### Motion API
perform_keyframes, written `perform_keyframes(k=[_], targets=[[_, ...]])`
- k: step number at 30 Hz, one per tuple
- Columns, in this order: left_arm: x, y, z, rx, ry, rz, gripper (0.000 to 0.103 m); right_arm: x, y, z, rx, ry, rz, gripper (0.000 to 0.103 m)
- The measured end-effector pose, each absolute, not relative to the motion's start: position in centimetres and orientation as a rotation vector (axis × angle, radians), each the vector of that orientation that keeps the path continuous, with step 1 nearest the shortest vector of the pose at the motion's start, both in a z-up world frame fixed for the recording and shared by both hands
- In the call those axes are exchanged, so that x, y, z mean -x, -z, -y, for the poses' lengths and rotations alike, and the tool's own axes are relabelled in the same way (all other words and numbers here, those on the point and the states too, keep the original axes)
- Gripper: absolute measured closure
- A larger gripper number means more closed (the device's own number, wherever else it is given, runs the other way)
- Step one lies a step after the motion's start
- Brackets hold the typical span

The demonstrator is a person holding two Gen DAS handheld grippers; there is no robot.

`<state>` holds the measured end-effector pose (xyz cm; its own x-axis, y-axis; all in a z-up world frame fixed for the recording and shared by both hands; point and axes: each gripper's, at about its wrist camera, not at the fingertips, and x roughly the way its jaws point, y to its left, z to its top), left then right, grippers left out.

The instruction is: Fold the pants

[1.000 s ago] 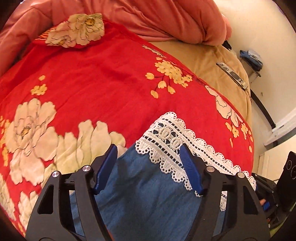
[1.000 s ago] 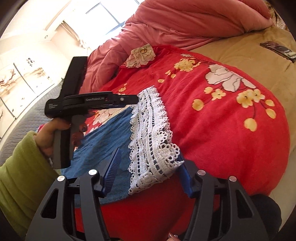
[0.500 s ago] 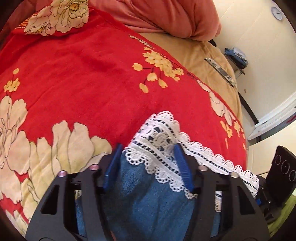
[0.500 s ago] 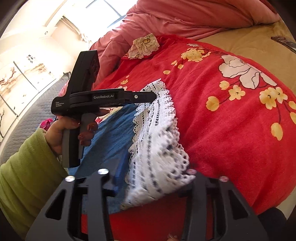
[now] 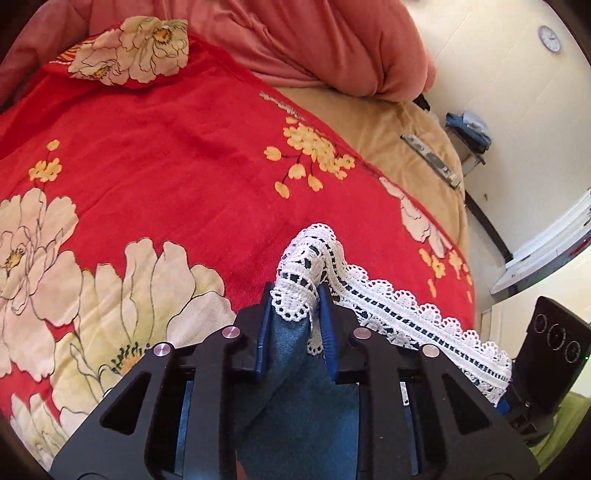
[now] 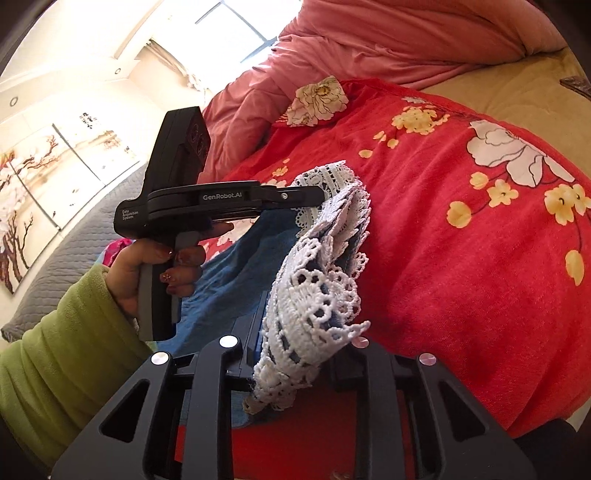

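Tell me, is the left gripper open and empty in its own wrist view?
No, the left gripper is shut on the lace hem of the pants.

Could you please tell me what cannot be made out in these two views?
- Right wrist view: right tongs fingertips, buried under the lace hem.
- Both views: the rest of the pants, hidden behind the tongs' frames.
- Left wrist view: left tongs grip depth, lace-covered.

- A home bedroom.
- A bed with a red floral blanket and a pink duvet.
- Wall clock, window, blossom paintings.
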<state>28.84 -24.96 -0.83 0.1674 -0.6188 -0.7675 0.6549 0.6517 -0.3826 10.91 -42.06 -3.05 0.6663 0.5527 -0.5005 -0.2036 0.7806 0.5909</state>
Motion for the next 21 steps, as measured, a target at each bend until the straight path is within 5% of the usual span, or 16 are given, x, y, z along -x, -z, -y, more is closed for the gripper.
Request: perform_keyframes(k=[12,21], targets=[[-25.8,-4.7,18.1,0.095,0.967,-0.913,0.088,-7.1,-1.1,36.2,-0.226,-0.533,-0.553,0.081],[-25.5,-4.0,10.2,0.241,0.895,-0.904,0.088,-8.5,-3.3,27.4,-0.106,-0.665,-0.571,0.081]])
